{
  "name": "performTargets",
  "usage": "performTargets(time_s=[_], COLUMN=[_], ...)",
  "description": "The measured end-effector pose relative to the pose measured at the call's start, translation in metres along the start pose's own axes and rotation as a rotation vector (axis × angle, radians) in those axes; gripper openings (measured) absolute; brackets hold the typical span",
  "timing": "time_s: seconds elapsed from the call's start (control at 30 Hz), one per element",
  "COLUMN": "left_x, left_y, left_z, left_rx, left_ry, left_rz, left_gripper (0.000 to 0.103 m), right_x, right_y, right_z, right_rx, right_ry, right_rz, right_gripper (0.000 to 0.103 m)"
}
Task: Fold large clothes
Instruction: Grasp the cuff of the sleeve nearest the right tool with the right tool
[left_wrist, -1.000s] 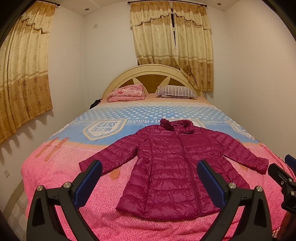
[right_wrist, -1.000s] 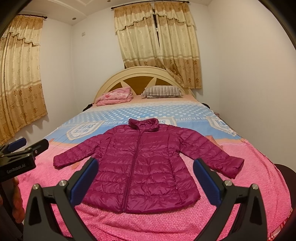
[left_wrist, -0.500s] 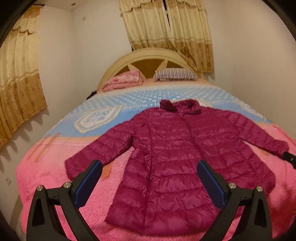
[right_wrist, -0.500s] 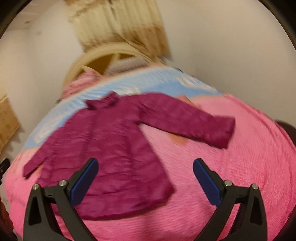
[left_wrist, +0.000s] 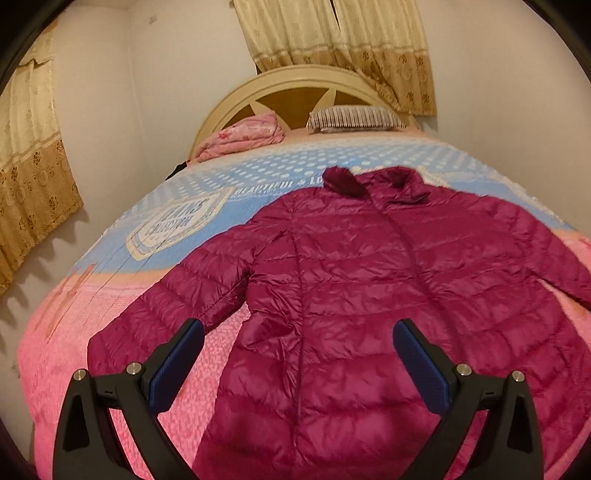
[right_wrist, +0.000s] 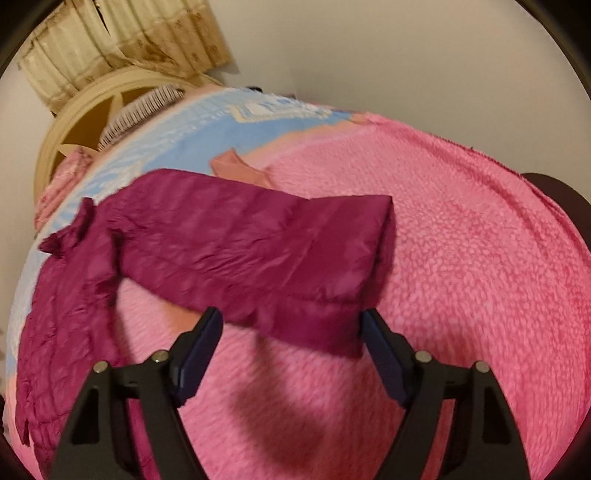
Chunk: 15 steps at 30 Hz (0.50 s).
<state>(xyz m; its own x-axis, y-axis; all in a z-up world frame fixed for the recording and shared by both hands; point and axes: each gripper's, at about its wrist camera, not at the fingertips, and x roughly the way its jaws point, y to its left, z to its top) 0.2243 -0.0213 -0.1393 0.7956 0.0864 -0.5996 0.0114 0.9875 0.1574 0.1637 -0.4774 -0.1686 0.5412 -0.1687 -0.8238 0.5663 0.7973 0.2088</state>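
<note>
A magenta quilted puffer jacket (left_wrist: 369, 295) lies flat and face up on the bed, sleeves spread, collar toward the headboard. My left gripper (left_wrist: 295, 354) is open and hovers above the jacket's lower left side, near its left sleeve (left_wrist: 177, 302). In the right wrist view the jacket's right sleeve (right_wrist: 258, 251) stretches across the pink cover. My right gripper (right_wrist: 290, 339) is open, its fingers either side of the sleeve's cuff end (right_wrist: 332, 314); contact cannot be told.
The bed cover (left_wrist: 110, 369) is pink near me and blue with dots farther back. A pink folded blanket (left_wrist: 243, 136) and a striped pillow (left_wrist: 354, 118) lie by the cream headboard (left_wrist: 295, 85). Curtains hang behind and left. The bed's right edge (right_wrist: 517, 173) is close.
Both grippers have moved forward and down toward the jacket. The right gripper has swung right and closed in on the right sleeve's cuff. Its jaws stand a little narrower than before.
</note>
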Motion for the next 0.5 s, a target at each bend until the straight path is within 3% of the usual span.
performTargets(time_s=[0.13, 0.2, 0.3, 0.5], left_x=[0.024, 0.034, 0.043, 0.052], left_y=[0.002, 0.004, 0.01, 0.025], left_z=[0.003, 0.003, 0.005, 0.017], left_rx=[0.017, 0.024, 0.032, 0.019], left_ry=[0.04, 0.059, 0.075, 0.078], left_rz=[0.01, 0.015, 0.028, 0.043], left_gripper=[0.102, 0.102, 0.102, 0.102], right_x=[0.016, 0.017, 0.019, -0.003], right_y=[-0.001, -0.001, -0.004, 0.011], right_z=[0.005, 0.007, 0.012, 0.026], right_rx=[-0.021, -0.049, -0.063, -0.124], right_ry=[0.035, 0.028, 0.016, -0.074], right_rz=[-0.009, -0.017, -0.015, -0.02], right_gripper=[0.056, 0.041, 0.03, 0.023])
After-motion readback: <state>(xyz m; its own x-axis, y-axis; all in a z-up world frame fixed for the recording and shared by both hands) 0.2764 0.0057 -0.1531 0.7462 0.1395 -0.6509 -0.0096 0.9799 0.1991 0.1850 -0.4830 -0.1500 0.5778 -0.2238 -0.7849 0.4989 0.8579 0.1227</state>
